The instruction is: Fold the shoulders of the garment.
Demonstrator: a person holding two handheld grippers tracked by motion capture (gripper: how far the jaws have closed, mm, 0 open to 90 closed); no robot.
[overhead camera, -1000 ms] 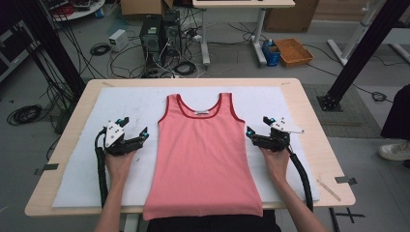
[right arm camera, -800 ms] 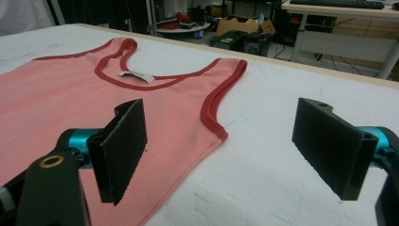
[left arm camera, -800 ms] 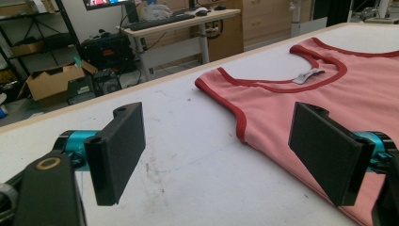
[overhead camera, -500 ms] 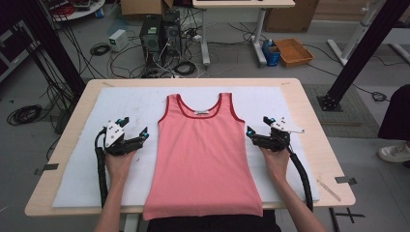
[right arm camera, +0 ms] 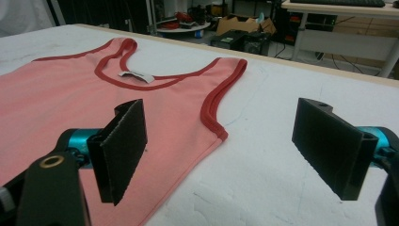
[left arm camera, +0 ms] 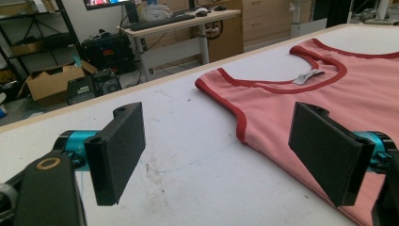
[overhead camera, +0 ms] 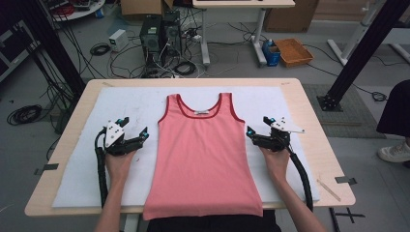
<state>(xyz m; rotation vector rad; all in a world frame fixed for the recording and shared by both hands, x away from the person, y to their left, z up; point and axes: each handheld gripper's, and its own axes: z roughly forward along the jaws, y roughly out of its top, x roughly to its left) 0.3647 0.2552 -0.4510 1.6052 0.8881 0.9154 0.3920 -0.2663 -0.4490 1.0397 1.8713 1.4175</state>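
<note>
A pink tank top (overhead camera: 203, 154) with dark red trim lies flat on the white mat (overhead camera: 130, 101), neck toward the far edge and hem hanging over the near edge. My left gripper (overhead camera: 136, 126) rests open on the mat just left of the top's armhole. In the left gripper view the left gripper (left arm camera: 223, 150) has its right jaw over the edge of the tank top (left arm camera: 306, 103). My right gripper (overhead camera: 257, 124) sits open beside the top's right edge. In the right gripper view the right gripper (right arm camera: 226, 150) straddles the side seam of the tank top (right arm camera: 70, 94). Neither holds anything.
The mat covers most of a wooden table (overhead camera: 309, 125). Bare mat lies to the left of the left gripper and to the right of the right one. Beyond the far edge are computer towers (overhead camera: 159, 34), floor cables and an orange crate (overhead camera: 292, 50). A black frame post (overhead camera: 358, 53) stands at right.
</note>
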